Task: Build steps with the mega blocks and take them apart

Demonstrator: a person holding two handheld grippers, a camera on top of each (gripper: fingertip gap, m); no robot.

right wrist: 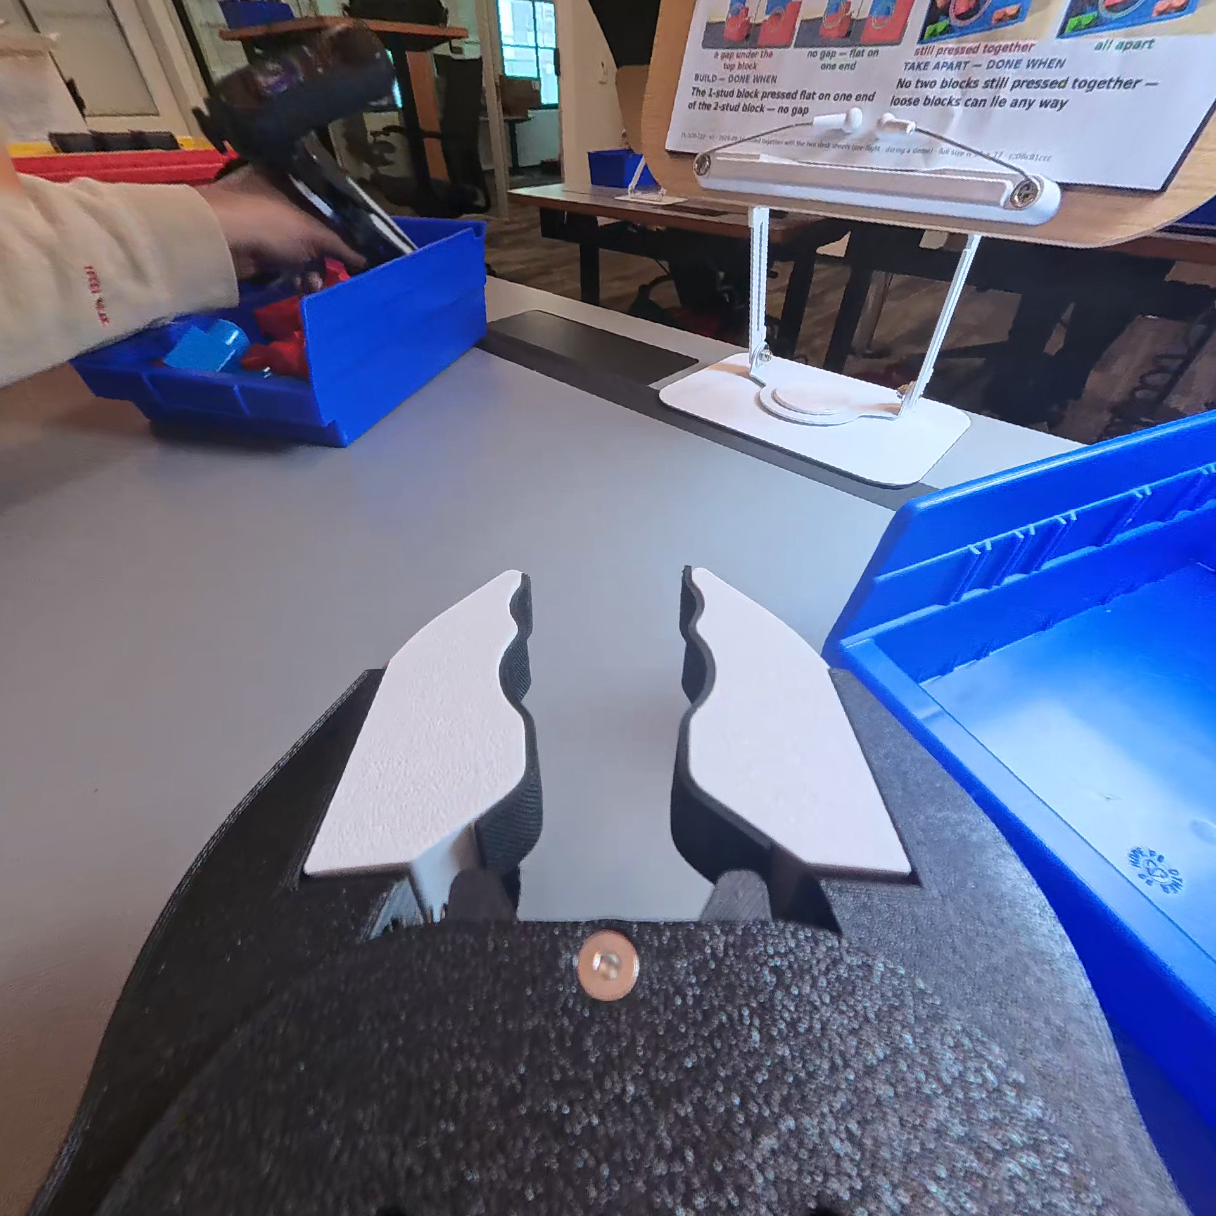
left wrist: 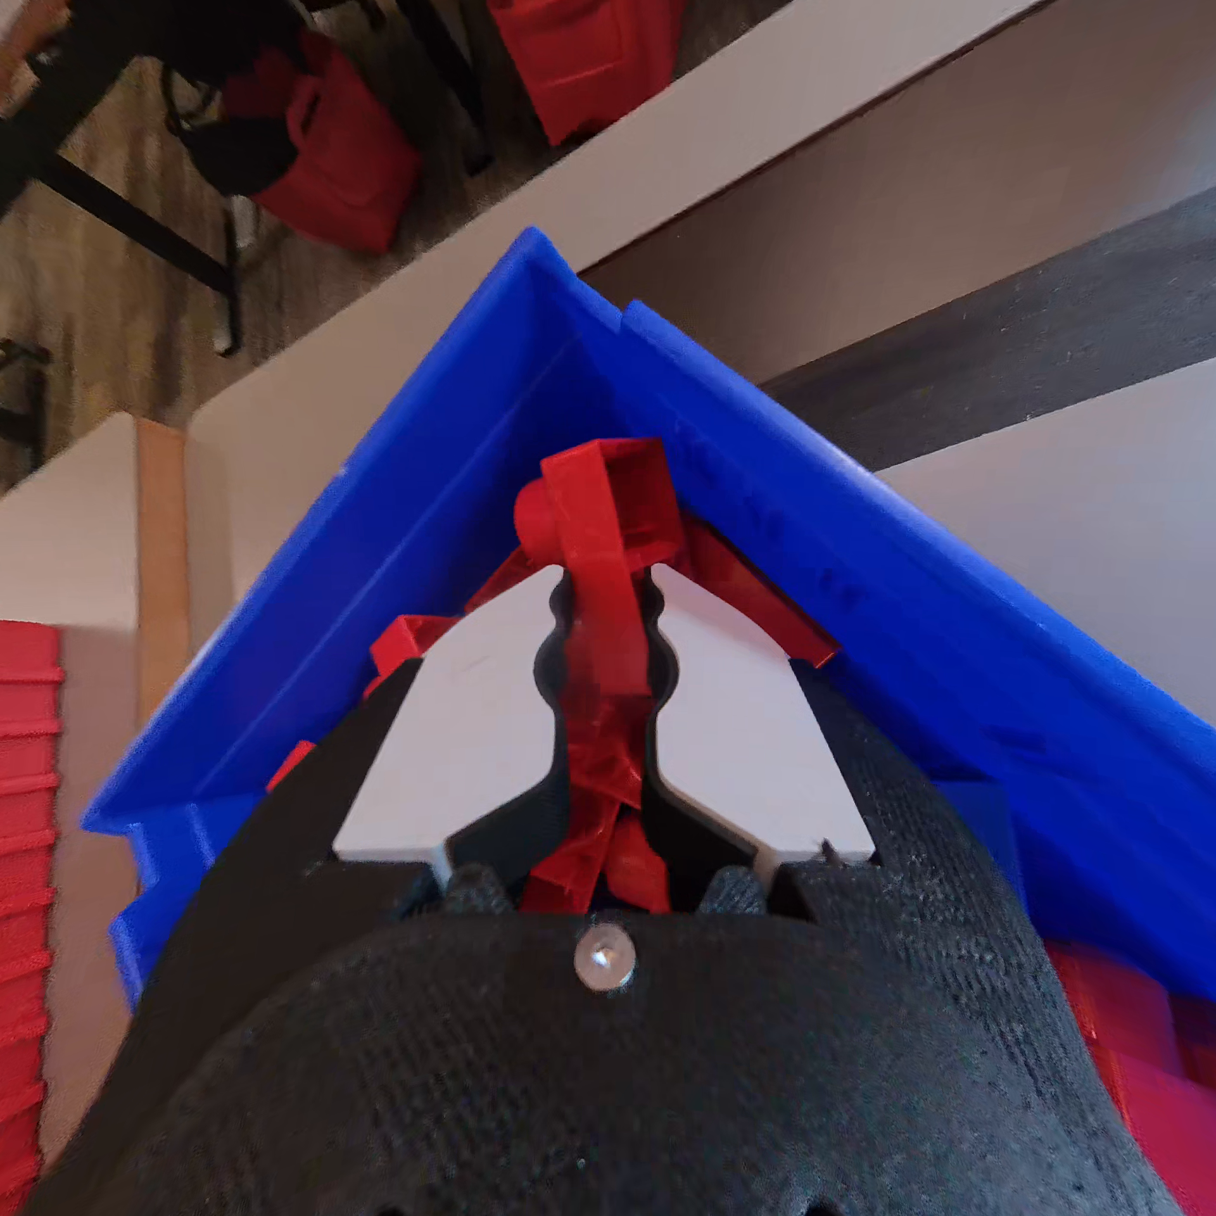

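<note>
Left gripper point(left wrist: 605, 592) clamped on red block point(left wrist: 595, 566), long axis along fingers, inside bin point(left wrist: 368, 500) | right gripper point(right wrist: 605, 592) released, empty, well apart

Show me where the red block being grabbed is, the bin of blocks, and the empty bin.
red block point(left wrist: 602, 559): left wrist view, on its side wall between the tool's fingers.
bin of blocks point(right wrist: 388, 329): right wrist view, on its outer end wall.
empty bin point(right wrist: 1079, 710): right wrist view, on its bare floor.

Printed instruction sheet point(right wrist: 921, 79) on white stand, red stitched lettering on cream sleeve point(right wrist: 99, 296), seemingly moulded mark inside blue bin point(right wrist: 1155, 872)
</note>
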